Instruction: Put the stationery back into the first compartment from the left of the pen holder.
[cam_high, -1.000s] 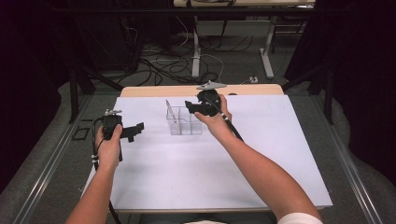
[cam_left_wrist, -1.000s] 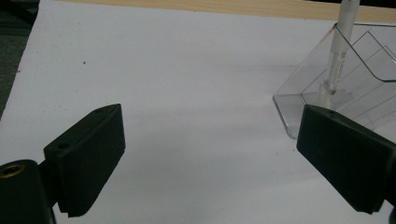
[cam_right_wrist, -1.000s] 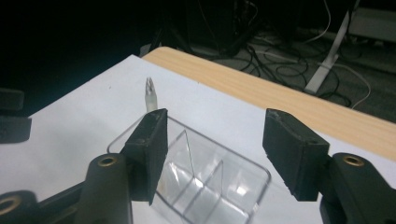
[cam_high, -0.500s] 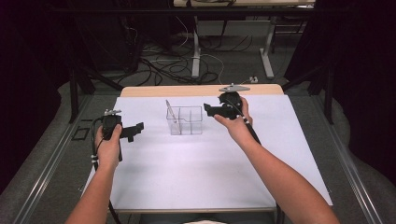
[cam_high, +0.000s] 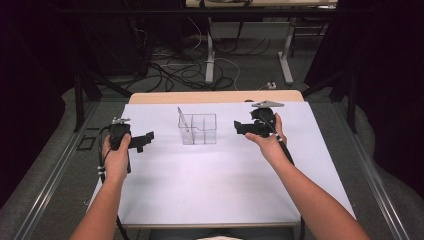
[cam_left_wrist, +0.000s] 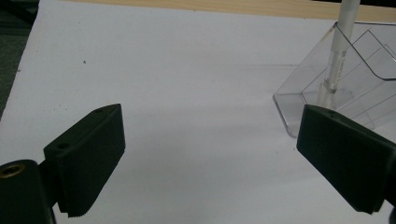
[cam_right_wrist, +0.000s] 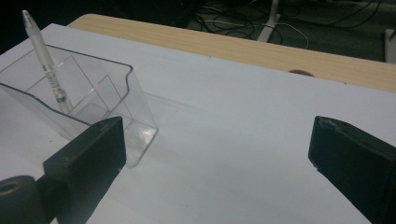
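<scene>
A clear plastic organizer (cam_high: 198, 129) with several compartments stands near the back middle of the white table sheet (cam_high: 215, 190). A white pen (cam_high: 183, 120) leans in its left compartment, tip down. My left gripper (cam_high: 143, 139) hovers left of the organizer, open and empty. My right gripper (cam_high: 242, 127) is held right of the organizer, open and empty, jaws pointing toward it. In the left gripper view the organizer (cam_left_wrist: 355, 70) and pen (cam_left_wrist: 337, 51) sit at upper right. In the right gripper view the organizer (cam_right_wrist: 88, 93) and pen (cam_right_wrist: 44, 58) sit at upper left.
A bare wooden strip of the table (cam_high: 215, 96) runs behind the white sheet. Beyond it, cables (cam_high: 170, 65) and desk legs (cam_high: 286, 50) lie on the floor. Dark curtains close off both sides.
My right gripper has drawn back to the right, away from over the organizer, and now stands clear of it. The left gripper has stayed in place.
</scene>
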